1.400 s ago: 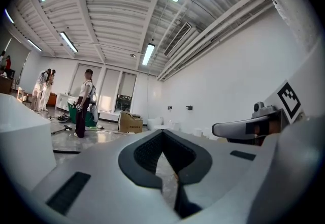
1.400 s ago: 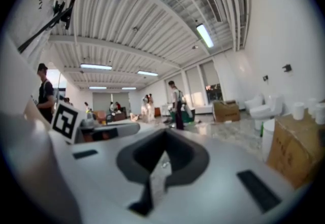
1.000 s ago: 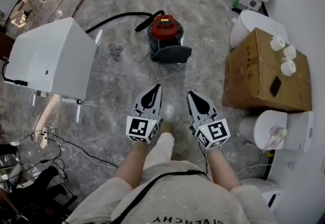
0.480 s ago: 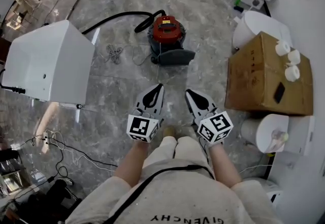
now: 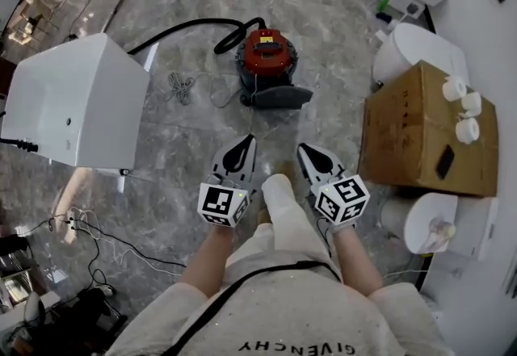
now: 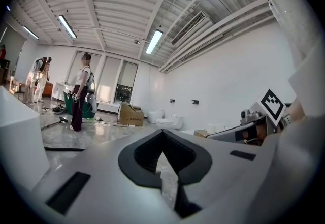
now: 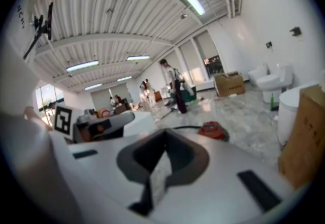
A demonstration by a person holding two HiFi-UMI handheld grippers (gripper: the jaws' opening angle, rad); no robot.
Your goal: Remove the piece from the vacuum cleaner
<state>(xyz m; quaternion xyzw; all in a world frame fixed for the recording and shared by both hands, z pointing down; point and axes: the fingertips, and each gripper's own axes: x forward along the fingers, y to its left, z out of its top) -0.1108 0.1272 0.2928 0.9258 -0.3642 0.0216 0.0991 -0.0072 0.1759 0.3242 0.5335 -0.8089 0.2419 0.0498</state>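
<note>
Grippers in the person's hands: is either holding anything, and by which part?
Nothing is held. The left gripper and the right gripper are both shut and empty, and the red vacuum cleaner stands apart on the floor ahead.

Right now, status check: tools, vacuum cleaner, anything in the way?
Left tool and right tool shut, both empty. Vacuum cleaner ahead, untouched. Loose cord lies left of it, off the direct path.
</note>
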